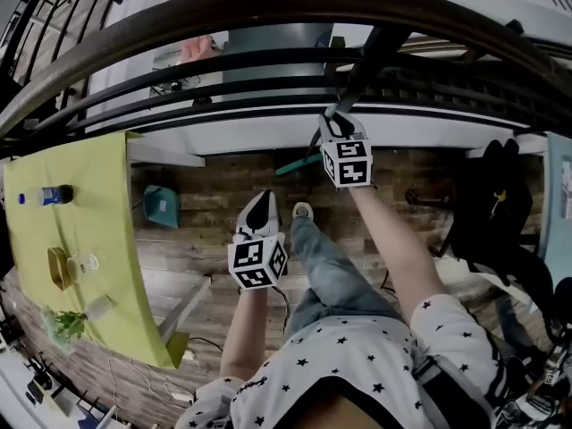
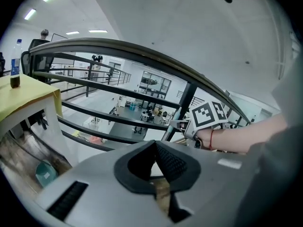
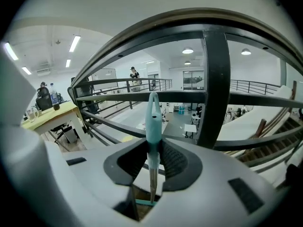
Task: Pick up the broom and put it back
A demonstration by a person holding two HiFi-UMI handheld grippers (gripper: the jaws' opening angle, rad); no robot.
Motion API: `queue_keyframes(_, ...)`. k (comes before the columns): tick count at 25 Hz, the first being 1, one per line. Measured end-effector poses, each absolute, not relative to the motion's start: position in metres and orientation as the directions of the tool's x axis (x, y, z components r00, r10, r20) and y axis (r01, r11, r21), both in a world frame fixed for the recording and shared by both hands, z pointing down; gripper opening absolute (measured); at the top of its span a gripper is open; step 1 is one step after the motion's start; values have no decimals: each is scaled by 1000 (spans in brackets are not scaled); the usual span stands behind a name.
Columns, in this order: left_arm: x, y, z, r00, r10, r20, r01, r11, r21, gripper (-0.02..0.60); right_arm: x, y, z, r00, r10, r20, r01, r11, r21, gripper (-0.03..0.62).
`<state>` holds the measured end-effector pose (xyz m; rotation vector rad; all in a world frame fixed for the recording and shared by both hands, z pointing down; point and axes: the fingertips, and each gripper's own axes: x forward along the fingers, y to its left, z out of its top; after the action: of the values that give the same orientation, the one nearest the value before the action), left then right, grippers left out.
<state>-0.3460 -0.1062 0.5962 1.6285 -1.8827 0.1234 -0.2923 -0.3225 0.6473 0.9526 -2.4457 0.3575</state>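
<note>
My right gripper [image 3: 153, 148] is shut on the broom [image 3: 153, 122], gripping the teal top of its handle, which sticks up past the jaws while the metal shaft runs down below them. In the head view that gripper [image 1: 332, 119] is raised close to the black railing [image 1: 268, 65], and a teal part of the broom [image 1: 290, 164] shows below and left of it. My left gripper [image 1: 259, 206] hangs lower over the wooden floor, apart from the broom. Its jaws [image 2: 155, 144] meet with nothing between them, and the right gripper's marker cube [image 2: 208, 115] lies ahead of them.
A teal dustpan [image 1: 162, 206] sits on the floor by a yellow-green table [image 1: 98, 195] holding a bottle [image 1: 45, 195] and glasses. A thick railing post [image 3: 215, 89] stands just right of the broom. Dark bags [image 1: 496, 204] lie at the right. The person's legs are below the grippers.
</note>
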Motion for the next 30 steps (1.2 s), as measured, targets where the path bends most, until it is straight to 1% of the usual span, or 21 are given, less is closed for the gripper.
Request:
queue_keyframes(12, -367, -119, 613, -19, -849, 528, -912, 231, 339, 12, -314, -376, 668, -604, -610, 514, -735, 675, -62, 83)
queue_keyframes(30, -392, -133, 636, -7, -833, 553, -902, 245, 357, 12, -339, -430, 700, -553, -633, 542, -760, 649, -18, 95)
